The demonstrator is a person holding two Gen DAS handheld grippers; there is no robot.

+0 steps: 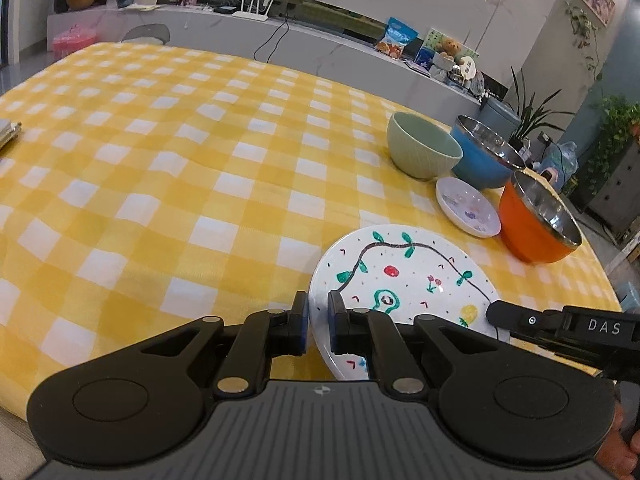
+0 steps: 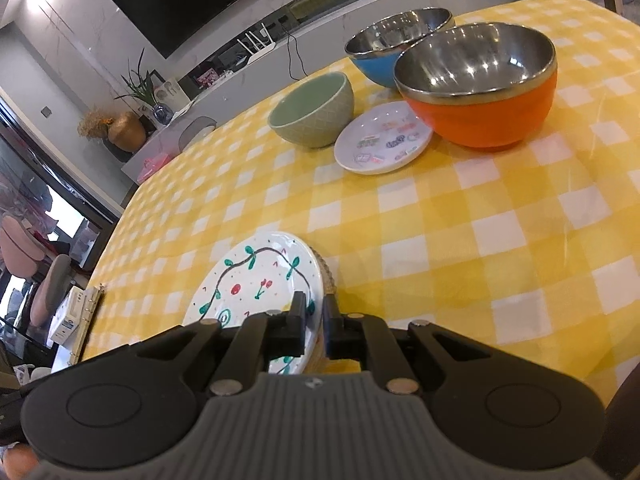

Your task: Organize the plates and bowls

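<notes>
A white plate [image 1: 404, 276] painted with a vine, cherries and an avocado sits low over the yellow checked tablecloth [image 1: 160, 184]. My left gripper [image 1: 318, 304] is shut on its left rim. My right gripper [image 2: 316, 304] is shut on the opposite rim of the plate [image 2: 260, 276], whose underside shows there, so that edge is off the cloth. The right gripper's tip [image 1: 496, 314] also shows in the left wrist view. Beyond stand a green bowl [image 1: 420, 150], a blue steel-lined bowl [image 1: 480, 156], an orange steel-lined bowl [image 1: 532, 228] and a small stickered plate [image 1: 466, 206].
The bowls and small plate cluster near the table's far right corner [image 2: 600, 0]. A white box and binder [image 2: 80, 312] lie by the left table edge. A long shelf with a router, snacks and plants [image 1: 256, 12] runs behind the table.
</notes>
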